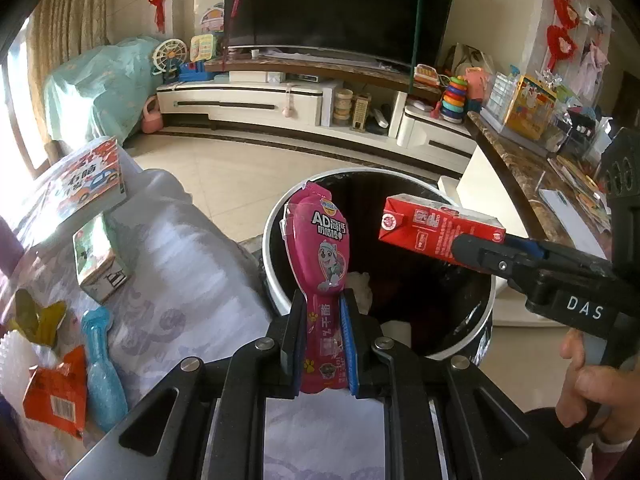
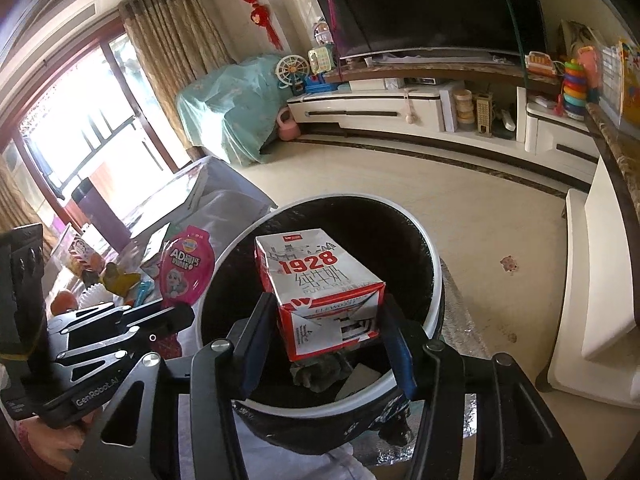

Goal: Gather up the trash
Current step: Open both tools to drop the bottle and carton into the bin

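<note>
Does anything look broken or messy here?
The milk carton in the right hand-held gripper looks squashed, its end flaps pulled loose. Wrappers still litter the covered table: an orange packet and a blue wrapper. Nothing looks spilled.

pink wrapper (image 1: 323,256): read "AD" | milk carton (image 2: 320,292): read "1928", "ELEWOOST" partly legible | right tool (image 1: 476,246): arm bore "DAS" | left tool (image 2: 176,312): body bore "GenRobot.AI" | small print on carton's red side was too small to read
</note>
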Available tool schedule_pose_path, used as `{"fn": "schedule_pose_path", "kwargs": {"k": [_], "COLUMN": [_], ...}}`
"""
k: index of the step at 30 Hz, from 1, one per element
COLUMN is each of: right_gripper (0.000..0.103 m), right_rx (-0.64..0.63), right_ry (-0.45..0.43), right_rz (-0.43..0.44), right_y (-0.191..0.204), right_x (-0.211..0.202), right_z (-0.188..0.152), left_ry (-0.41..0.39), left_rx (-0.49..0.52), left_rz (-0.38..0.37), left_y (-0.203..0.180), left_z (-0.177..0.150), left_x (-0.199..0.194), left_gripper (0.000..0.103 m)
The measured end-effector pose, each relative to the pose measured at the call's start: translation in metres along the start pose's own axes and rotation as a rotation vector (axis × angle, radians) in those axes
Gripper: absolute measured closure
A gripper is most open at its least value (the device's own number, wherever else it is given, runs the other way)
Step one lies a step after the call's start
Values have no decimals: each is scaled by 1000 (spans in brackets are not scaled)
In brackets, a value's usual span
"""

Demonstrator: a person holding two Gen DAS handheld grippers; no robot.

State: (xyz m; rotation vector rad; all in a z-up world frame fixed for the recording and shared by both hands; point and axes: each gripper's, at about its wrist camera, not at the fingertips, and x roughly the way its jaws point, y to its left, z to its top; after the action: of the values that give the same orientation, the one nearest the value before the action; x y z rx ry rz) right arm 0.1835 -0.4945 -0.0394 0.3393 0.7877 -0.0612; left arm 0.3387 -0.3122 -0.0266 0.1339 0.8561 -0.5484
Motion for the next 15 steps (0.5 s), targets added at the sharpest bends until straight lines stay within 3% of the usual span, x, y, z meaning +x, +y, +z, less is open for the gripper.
{"fn": "schedule_pose_path", "kwargs": {"k": [15], "right_gripper": [51], "right_rx": [-5], "right_ry": [16], "right_rz": [-13], "right_y": [-4], "right_x": [5], "right_z": [6], "left_ry": [14], "left_rx": [21], "left_rz": [7], "left_y": [-11], "left_z": [9], "left_x": [14], "left_gripper": [88]}}
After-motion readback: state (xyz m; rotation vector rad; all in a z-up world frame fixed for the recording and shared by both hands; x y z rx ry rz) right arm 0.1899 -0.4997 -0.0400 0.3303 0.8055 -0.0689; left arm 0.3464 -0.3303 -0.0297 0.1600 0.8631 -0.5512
